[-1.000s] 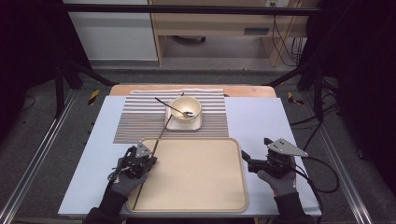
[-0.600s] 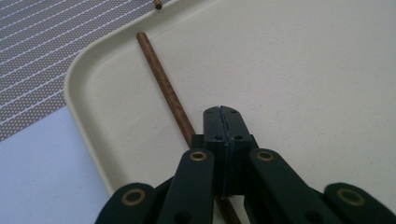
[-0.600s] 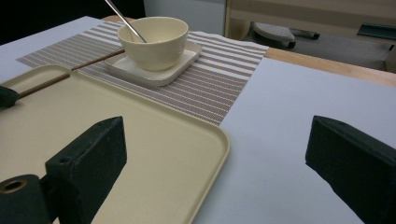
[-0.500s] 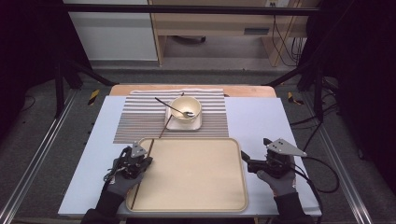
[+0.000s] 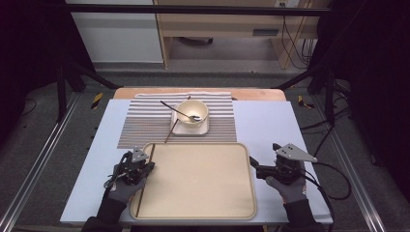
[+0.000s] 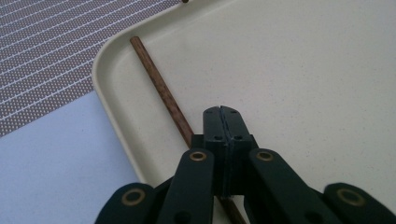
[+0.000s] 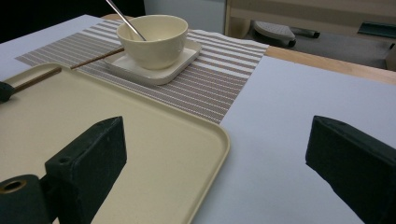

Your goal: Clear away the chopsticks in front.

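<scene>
Fingers of the left gripper [image 6: 222, 122] were pinched shut on a chopstick [image 6: 161, 91] lying along the tray's [image 5: 193, 212] left edge; the right gripper [image 7: 215, 154] waited wide open, empty — release seemed next, with a second chopstick [image 5: 171, 131] on the far mat.

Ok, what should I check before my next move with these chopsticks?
1. One chopstick lies inside the tray, along its left rim: ok.
2. Left gripper is free of that chopstick: cannot tell. The jaws are shut and the stick passes under them.
3. Second chopstick is within easy access: ok. It lies on the striped mat, with one end by the saucer.
4. Right gripper is ready: ok. It is open with nothing between the jaws, beside the tray's right rim.
5. Bowl is upright with the spoon in it: ok.
</scene>
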`<state>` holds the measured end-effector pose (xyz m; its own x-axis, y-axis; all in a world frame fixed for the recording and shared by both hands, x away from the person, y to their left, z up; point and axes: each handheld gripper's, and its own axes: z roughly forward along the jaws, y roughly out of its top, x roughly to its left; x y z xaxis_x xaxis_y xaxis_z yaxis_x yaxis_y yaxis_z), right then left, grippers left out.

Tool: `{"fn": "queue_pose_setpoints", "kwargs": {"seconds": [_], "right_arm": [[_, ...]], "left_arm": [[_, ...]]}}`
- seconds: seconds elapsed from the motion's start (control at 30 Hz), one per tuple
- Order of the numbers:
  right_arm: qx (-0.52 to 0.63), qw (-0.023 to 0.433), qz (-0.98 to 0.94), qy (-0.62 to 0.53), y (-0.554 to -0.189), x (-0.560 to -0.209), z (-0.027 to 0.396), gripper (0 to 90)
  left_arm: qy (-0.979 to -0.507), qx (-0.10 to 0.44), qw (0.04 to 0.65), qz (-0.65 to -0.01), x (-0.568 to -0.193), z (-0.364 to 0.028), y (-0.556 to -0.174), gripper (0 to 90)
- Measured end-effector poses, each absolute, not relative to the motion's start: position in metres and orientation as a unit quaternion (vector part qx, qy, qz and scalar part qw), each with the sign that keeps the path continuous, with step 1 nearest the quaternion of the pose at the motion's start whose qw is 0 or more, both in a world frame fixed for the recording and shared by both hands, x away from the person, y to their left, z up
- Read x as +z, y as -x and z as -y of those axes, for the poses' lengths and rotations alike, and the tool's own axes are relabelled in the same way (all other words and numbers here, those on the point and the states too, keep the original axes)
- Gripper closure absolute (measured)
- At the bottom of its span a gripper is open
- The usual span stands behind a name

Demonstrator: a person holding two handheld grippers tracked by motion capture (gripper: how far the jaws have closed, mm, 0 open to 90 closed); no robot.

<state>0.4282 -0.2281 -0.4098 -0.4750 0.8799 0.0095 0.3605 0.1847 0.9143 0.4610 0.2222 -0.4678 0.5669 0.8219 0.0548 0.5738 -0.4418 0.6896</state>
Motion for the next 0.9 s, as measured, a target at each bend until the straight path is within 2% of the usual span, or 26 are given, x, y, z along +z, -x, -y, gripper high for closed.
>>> {"fn": "queue_pose_setpoints", "kwargs": {"seconds": [0.33,0.6,0.73,0.9], "right_arm": [[0.472,0.275,-0.718,-0.431,-0.428,-0.409,0.228,5.6],[0.474,0.276,-0.716,-0.431,-0.428,-0.409,0.229,5.2],[0.471,0.276,-0.719,-0.431,-0.428,-0.409,0.229,4.7],[0.469,0.278,-0.719,-0.431,-0.429,-0.409,0.229,3.6]], "left_arm": [[-0.829,0.197,0.315,-0.418,-0.468,-0.220,-0.461,89.7],[-0.814,0.204,0.352,-0.415,-0.455,-0.219,-0.459,89.4],[-0.808,0.212,0.369,-0.406,-0.445,-0.221,-0.458,87.2],[-0.795,0.220,0.396,-0.404,-0.430,-0.224,-0.458,77.5]]}}
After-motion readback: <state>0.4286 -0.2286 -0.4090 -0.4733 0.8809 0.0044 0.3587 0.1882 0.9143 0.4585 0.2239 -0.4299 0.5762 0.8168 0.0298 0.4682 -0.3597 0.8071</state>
